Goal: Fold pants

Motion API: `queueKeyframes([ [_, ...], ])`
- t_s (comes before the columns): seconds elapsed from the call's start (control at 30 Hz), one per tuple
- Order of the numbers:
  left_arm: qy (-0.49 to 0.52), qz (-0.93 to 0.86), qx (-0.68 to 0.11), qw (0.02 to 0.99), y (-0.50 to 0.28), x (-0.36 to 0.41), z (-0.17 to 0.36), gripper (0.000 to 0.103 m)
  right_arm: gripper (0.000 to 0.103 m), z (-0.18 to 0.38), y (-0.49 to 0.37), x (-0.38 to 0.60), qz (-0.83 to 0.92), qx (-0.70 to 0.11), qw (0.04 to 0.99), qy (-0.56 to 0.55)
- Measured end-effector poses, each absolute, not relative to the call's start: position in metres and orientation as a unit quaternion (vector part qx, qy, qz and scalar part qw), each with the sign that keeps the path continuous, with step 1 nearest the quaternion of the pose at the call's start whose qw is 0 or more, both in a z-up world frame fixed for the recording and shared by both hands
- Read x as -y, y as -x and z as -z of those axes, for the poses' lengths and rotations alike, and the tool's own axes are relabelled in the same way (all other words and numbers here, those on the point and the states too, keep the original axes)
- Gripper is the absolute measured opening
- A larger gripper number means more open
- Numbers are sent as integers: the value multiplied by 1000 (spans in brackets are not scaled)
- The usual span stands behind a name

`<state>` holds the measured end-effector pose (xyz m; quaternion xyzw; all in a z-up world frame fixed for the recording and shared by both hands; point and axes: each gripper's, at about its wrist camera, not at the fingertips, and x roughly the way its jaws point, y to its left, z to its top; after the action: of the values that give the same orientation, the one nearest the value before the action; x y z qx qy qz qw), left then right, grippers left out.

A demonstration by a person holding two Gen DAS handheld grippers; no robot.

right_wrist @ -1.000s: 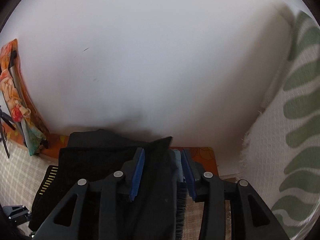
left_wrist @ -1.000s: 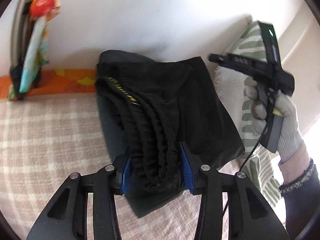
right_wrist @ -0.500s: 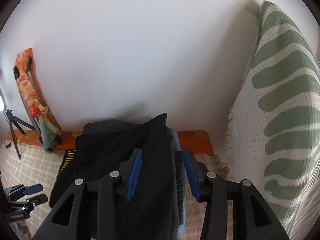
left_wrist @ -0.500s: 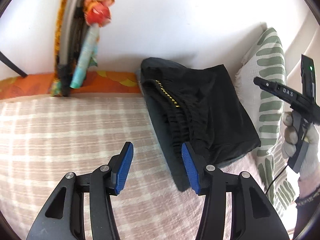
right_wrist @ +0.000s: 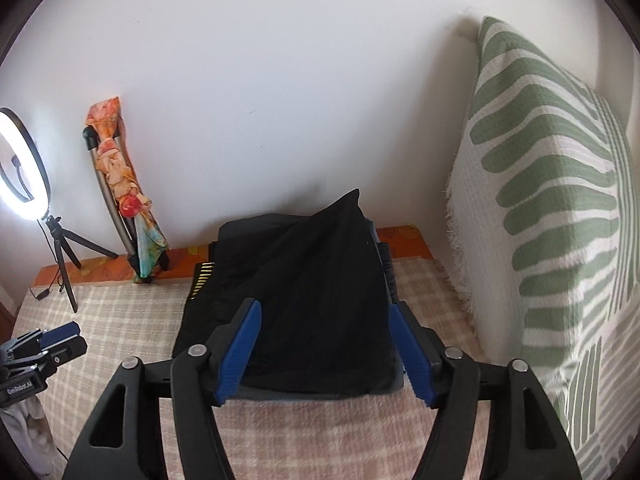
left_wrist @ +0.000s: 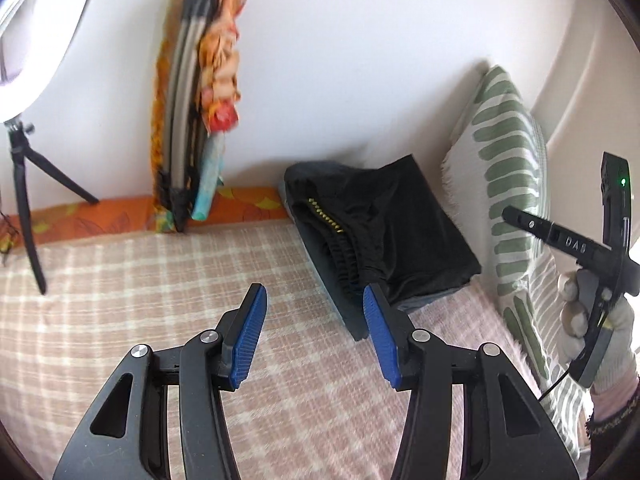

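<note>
Left wrist view: hovering over the plaid blanket (left_wrist: 120,320), left gripper (left_wrist: 314,340) with jaws wide apart and gripping nothing, blue pads (left_wrist: 248,340) bare. Lying folded at the far side of the bed, black pants (left_wrist: 384,232) with the gathered waistband and a strip of yellow marks facing this camera, resting on a darker folded layer and sitting just beside the green-striped pillow (left_wrist: 508,184). Showing at the right edge, right gripper (left_wrist: 508,214) in a gloved hand (left_wrist: 596,324), held off to the side of the pants; jaw state not readable from here. Leaning against the white wall, a wrapped floral bundle (left_wrist: 204,120); standing at far left, a ring light (left_wrist: 36,28) on a small tripod.

Right wrist view: looking down over the pants (right_wrist: 320,280), right gripper (right_wrist: 326,354) with jaws spread wide, pads framing the near edge of the folded stack, clamping on nothing. Peeking in at the lower left, left gripper (right_wrist: 44,344). Rising on the right, pillow (right_wrist: 552,200); glowing at far left, ring light (right_wrist: 20,160), with the bundle (right_wrist: 124,192) near it.
</note>
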<state>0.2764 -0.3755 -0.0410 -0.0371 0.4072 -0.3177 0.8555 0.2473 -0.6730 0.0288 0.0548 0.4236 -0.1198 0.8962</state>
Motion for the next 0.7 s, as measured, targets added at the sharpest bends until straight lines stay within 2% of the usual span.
queueKeyframes([
  [0.07, 33, 321, -397, 859, -269, 370, 34, 49, 72, -34, -235, 661, 128, -418, 898, -53],
  [0.13, 33, 328, -389, 860, -260, 361, 27, 51, 83, -36, -225, 648, 134, -412, 900, -51],
  [0.2, 37, 332, -387, 859, -253, 352, 24, 57, 86, -42, -211, 631, 141, -400, 905, -43],
  [0.27, 34, 331, -382, 862, -246, 345, 23, 58, 89, -45, -199, 616, 150, -389, 908, -33],
  [0.33, 23, 331, -375, 866, -238, 339, 21, 59, 98, -48, -189, 601, 155, -381, 911, -32],
  [0.4, 15, 335, -365, 868, -230, 333, 18, 67, 102, -48, -179, 590, 158, -377, 912, -38],
  [0.53, 4, 341, -350, 872, -215, 324, 13, 67, 103, -43, -157, 570, 168, -365, 914, -54],
  [0.7, -11, 338, -326, 883, -195, 315, 13, 80, 103, -33, -138, 553, 175, -363, 913, -64],
])
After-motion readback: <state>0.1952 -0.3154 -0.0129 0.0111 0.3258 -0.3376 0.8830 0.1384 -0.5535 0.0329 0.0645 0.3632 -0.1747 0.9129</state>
